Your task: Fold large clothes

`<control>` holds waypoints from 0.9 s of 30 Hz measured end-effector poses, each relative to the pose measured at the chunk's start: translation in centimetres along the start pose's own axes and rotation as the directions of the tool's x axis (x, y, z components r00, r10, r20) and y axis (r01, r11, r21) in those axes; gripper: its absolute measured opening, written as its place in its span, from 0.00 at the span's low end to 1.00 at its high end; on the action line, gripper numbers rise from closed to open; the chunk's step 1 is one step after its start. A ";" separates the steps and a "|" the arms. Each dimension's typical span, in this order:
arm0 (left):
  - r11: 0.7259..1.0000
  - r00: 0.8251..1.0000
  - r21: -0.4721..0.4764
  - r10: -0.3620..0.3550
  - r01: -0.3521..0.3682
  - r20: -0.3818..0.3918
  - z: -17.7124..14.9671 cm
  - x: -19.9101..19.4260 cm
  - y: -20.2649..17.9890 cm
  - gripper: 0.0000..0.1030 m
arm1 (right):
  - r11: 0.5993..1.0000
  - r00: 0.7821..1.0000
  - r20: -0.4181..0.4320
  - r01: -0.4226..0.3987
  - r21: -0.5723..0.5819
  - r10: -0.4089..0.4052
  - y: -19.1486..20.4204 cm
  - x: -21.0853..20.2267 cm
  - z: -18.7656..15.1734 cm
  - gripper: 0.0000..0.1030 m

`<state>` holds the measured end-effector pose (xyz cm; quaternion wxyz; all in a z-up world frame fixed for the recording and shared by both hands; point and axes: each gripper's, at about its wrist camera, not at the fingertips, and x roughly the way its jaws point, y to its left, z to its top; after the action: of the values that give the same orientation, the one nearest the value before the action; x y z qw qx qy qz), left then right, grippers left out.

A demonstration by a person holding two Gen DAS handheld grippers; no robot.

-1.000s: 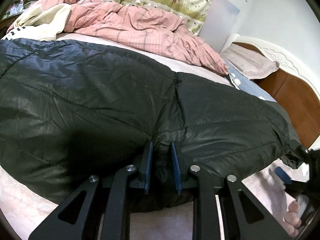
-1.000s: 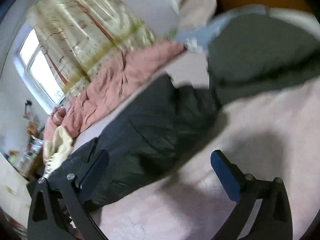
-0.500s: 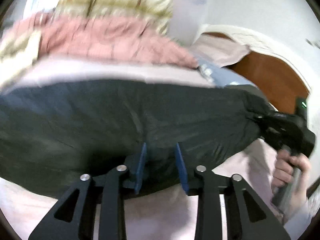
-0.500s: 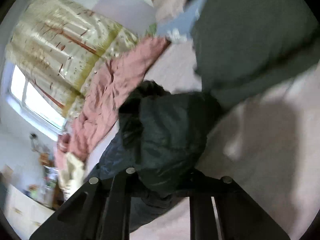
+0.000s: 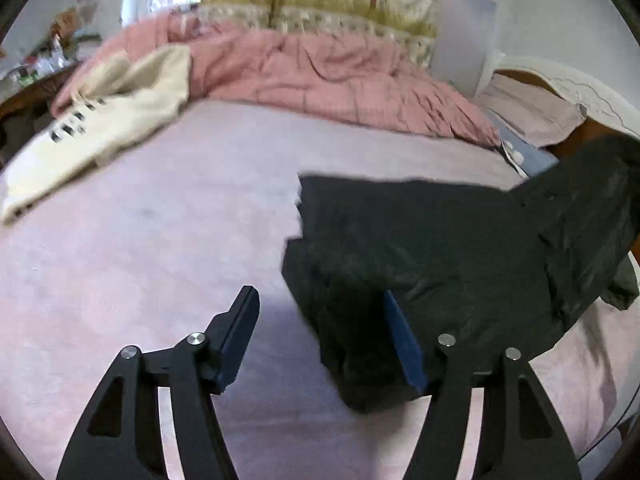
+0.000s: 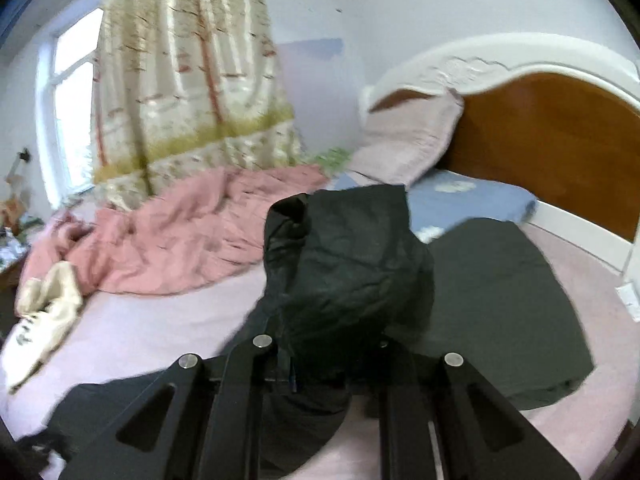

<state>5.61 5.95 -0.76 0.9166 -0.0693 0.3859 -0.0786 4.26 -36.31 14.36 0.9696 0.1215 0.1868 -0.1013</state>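
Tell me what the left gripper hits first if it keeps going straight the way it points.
Most likely the pink bed sheet: the left gripper, jaws open and just widened, angles down at bare sheet. The black jacket lies at its right jaw and may brush it; depth is unclear.

Both wrist views look down and forward across the bed (image 5: 168,216) from close range, toward the curtain (image 6: 192,80); both share the pink quilt (image 5: 320,68).
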 end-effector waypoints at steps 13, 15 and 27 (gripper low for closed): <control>0.982 0.989 -0.139 -0.120 0.131 0.080 0.3 -0.2 1.5 0.35 | 0.873 0.897 -0.075 -0.441 -0.209 0.436 18.8 -4.2 -9.3 0.16; 0.982 0.982 -0.165 -0.058 0.088 0.178 0.5 -1.6 2.4 0.42 | 0.872 0.916 -0.075 -0.400 -0.282 0.395 21.1 -3.7 -11.7 0.16; 0.960 0.944 -0.252 -0.039 0.126 0.327 1.6 -5.0 6.6 0.48 | 0.777 0.899 -0.163 -0.434 -0.455 0.406 24.7 -4.3 -19.0 0.74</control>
<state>3.89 13.49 2.64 0.9447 -0.2212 0.2363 -0.0518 -0.08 -7.00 3.84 0.9612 -0.0817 0.2009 0.1705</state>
